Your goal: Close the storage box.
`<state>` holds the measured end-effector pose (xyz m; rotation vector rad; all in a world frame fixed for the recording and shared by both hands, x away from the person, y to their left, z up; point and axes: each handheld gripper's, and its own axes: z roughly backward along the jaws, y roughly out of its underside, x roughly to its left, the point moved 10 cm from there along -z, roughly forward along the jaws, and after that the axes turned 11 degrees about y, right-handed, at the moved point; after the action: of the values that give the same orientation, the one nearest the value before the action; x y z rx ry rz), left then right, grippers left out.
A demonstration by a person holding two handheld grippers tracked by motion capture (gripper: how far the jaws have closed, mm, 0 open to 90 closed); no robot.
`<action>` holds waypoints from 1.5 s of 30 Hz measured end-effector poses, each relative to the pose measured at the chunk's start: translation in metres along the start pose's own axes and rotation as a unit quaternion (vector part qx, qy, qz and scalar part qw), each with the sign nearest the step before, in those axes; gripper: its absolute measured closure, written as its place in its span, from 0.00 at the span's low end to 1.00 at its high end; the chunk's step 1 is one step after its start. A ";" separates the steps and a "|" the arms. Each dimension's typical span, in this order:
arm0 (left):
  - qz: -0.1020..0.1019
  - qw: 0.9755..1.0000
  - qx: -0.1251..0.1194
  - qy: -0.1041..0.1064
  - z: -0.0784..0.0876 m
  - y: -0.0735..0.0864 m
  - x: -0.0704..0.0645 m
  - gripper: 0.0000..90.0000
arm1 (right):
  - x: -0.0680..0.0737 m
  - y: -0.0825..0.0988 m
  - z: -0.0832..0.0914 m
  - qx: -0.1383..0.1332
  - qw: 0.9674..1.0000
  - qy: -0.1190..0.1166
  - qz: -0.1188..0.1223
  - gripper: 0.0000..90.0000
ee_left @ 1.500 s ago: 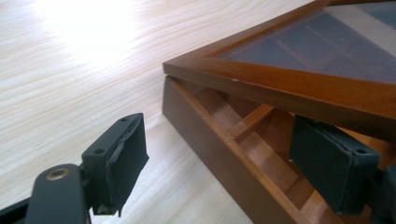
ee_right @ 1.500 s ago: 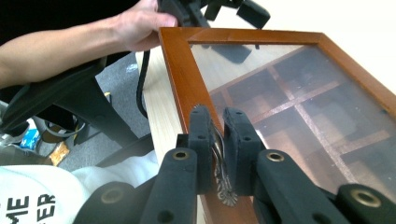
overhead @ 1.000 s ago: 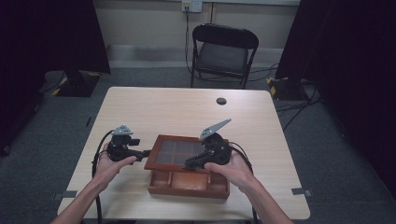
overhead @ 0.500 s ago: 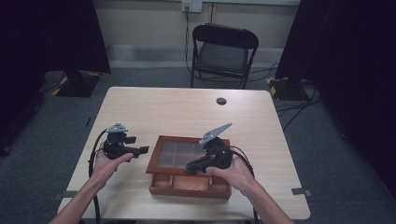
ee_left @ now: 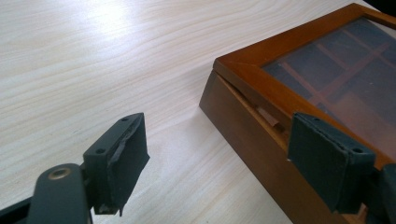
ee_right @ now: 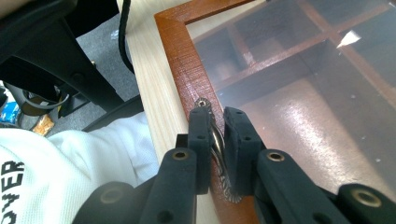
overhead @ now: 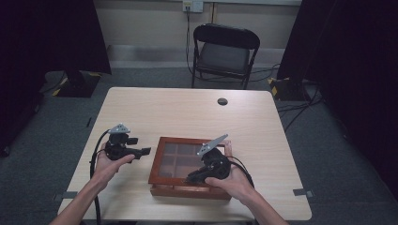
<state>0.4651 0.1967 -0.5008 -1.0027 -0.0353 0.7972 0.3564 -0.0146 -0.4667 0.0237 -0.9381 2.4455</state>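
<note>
A brown wooden box (overhead: 162, 161) with a glass lid over several compartments lies near the table's front edge. My right gripper (overhead: 190, 179) reaches over its front rim. In the right gripper view, the gripper (ee_right: 215, 114) is shut on the small twisted metal handle (ee_right: 215, 140) fixed to the lid's frame (ee_right: 180, 56). My left gripper (overhead: 146, 151) hovers just left of the box, pointing at it. Its jaws (ee_left: 219, 128) stand open with nothing between them, and one pad (ee_left: 327, 158) is above the box's edge (ee_left: 243, 112). At that corner the lid looks slightly ajar.
The box lies on a light wooden table (overhead: 187, 112), with a small black round object (overhead: 222, 101) at the table's far side. A black folding chair (overhead: 220, 51) stands behind the table. Part of the person's white garment (ee_right: 70, 158) is beside the table's near edge.
My right gripper has sunk toward the box's front edge with the lid handle in it, bringing the lid down. The left gripper has stayed where it was.
</note>
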 end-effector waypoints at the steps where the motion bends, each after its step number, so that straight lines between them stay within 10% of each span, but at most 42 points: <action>1: -0.001 1.000 0.001 0.000 0.000 0.000 0.000 0.22 | 0.000 0.001 -0.001 0.002 1.000 0.000 0.000 0.91; 33: -0.004 1.000 0.011 0.005 -0.004 0.002 -0.003 0.22 | -0.001 0.022 -0.024 0.026 1.000 0.002 0.008 0.91; 41: 0.000 1.000 0.007 0.003 -0.003 0.002 -0.004 0.22 | -0.018 0.009 -0.009 -0.023 0.999 0.032 -0.035 0.77; 45: 0.000 1.000 0.012 0.003 -0.004 0.003 -0.003 0.22 | -0.037 0.002 0.008 -0.059 0.993 0.074 -0.072 0.62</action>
<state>0.4626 0.1929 -0.5042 -0.9830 -0.0206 0.7921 0.3857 -0.0376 -0.4695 -0.1252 -0.9782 2.2237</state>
